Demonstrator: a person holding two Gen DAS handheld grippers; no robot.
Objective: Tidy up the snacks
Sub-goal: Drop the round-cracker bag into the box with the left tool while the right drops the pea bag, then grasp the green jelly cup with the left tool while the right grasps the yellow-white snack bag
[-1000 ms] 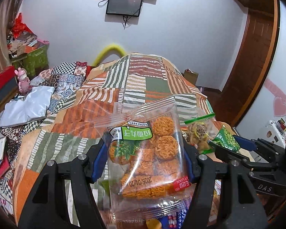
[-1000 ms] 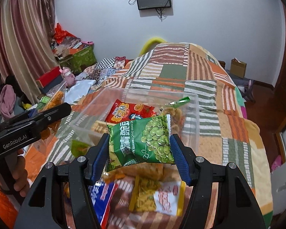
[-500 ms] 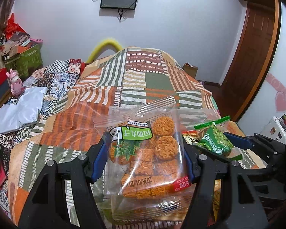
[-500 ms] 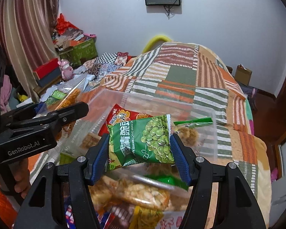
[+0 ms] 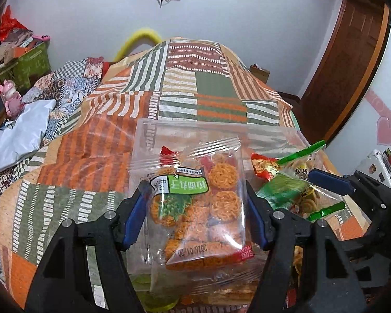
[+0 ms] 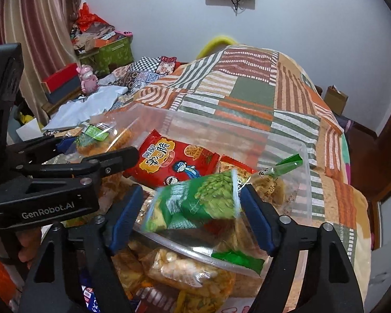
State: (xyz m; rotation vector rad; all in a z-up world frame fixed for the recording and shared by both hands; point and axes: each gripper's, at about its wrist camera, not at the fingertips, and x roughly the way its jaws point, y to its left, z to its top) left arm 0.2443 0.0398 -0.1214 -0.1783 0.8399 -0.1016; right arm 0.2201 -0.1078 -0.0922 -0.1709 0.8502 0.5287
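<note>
White lettering reading "GenRobot.AI" runs along the black body of the left gripper (image 6: 62, 143), seen from the right wrist camera. The clear packet of round orange noodle cakes (image 5: 199, 203) carries a green label with white Chinese characters, upside down from where the left camera looks, and a printed date near its lower edge that reads roughly "2026/01/20" (also inverted, and the last digits are hard to be sure of); a red corner tab beside it ends in "YUAN". The red snack bag (image 6: 174, 163) shows big yellow Chinese characters on its front. The green pea packet (image 6: 195, 203) bears print too blurred to read.
</note>
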